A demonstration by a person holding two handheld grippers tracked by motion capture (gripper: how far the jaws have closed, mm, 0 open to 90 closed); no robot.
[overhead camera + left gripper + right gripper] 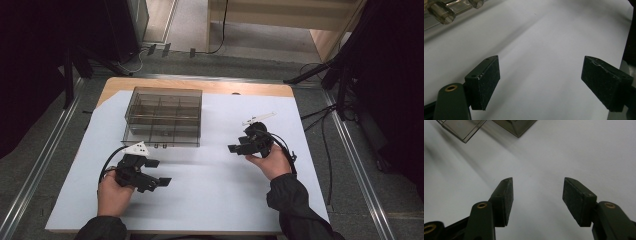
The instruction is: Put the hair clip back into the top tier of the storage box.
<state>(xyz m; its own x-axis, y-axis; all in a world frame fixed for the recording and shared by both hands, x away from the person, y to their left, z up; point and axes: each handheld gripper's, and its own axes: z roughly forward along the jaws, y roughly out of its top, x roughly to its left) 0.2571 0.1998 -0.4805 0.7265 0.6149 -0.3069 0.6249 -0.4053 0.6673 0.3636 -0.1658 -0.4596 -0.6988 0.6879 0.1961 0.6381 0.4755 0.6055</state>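
A clear, smoke-tinted box divided into compartments stands on the white sheet at the back left; I see nothing inside it. My left gripper is held in a hand just in front of the box, pointing right, open and empty. In the left gripper view its gripper has jaws wide apart over bare sheet, with the box's hinge knobs at the top left. My right gripper is to the right of the box, pointing left, open and empty. In its own view the gripper faces the box corner.
The white sheet covers a wooden table whose far edge shows behind the box. Metal rails run along both sides on the floor. Cables trail at the right, and dark stands rise at the back corners.
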